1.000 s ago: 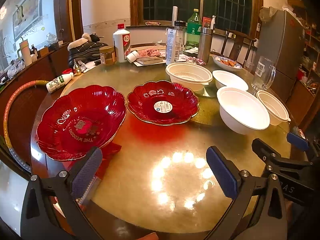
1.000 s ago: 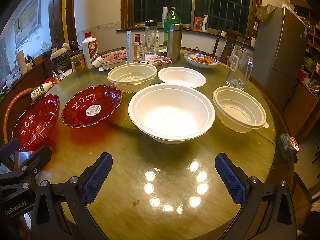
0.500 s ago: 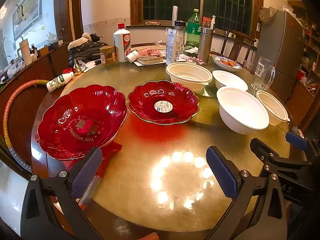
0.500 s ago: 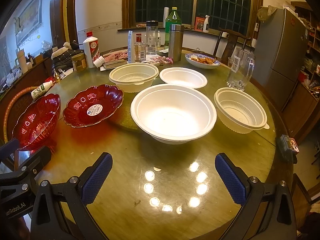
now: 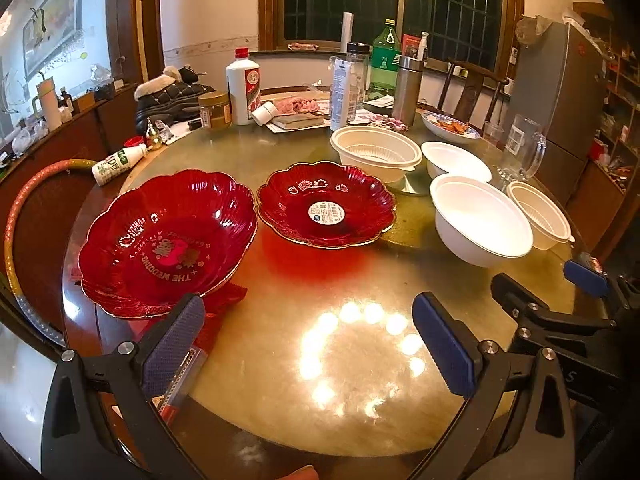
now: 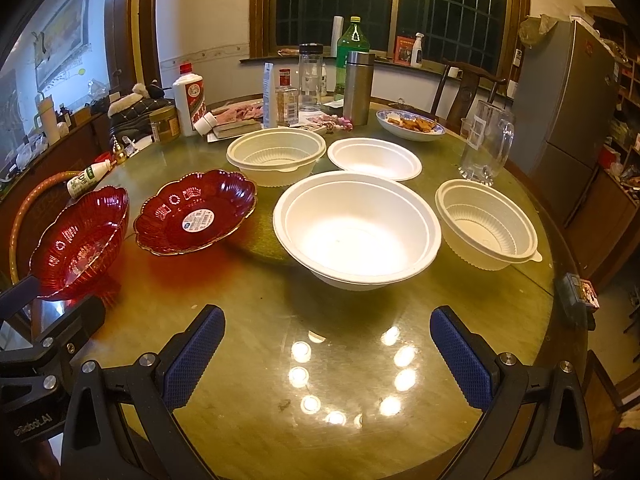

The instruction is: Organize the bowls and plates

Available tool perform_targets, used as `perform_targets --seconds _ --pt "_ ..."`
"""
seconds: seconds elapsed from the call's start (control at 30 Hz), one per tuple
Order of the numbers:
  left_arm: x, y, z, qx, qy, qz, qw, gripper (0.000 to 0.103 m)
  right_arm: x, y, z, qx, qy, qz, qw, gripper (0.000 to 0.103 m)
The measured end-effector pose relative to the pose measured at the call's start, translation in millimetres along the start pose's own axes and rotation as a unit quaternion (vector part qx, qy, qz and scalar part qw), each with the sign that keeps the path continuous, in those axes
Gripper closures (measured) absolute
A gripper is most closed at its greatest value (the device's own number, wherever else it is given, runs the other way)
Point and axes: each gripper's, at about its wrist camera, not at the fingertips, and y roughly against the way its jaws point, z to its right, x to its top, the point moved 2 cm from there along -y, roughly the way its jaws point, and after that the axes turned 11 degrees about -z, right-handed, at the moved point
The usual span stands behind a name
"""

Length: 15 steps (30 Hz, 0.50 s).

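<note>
Left tool [image 5: 306,312]: blue pads wide apart, empty, hovering over the near edge of the worktop [image 5: 352,280]. Same pose as a second ago.

Footed red dish [image 5: 168,240]: far left, just beyond the left tool's left pad. Unmoved.

Flat red plate [image 5: 326,208]: just right of the footed dish, rims nearly touching, label sticker at centre. Unmoved.

Ribbed white bowl [image 5: 376,152]: behind the red plate.

Shallow white bowl [image 5: 456,158]: just right of the ribbed one.

Large white bowl [image 6: 356,228]: centre right, directly ahead of the right tool. Sits marginally nearer in view than a second ago.

Second ribbed white bowl [image 6: 486,224]: right of the large bowl, apart from it.

Right tool [image 6: 326,320]: pads wide apart, empty, low over the near edge.

Judgement: nothing stacked or lifted yet; sorting at its start, reds likely to nest together, whites likewise.

Surface: round, glossy, greenish-gold, reflecting a ring of ceiling lamps.

Room: bottles and a steel flask [image 6: 359,88] along the far edge, glass jug [image 6: 486,140], dark barred window [image 6: 320,0], grey fridge [image 6: 576,92] at right.
</note>
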Motion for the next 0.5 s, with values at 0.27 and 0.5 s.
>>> perform_targets --seconds 0.27,0.5 --pt "6 40 -64 -0.041 0.049 0.033 0.9974 0.0 9 6 -10 0.094 -0.019 -0.007 0.995 0.0" --pt "6 43 -163 -0.026 0.153 0.055 0.9864 0.0 29 -1 -62 0.212 -0.02 -0.041 0.976 0.0"
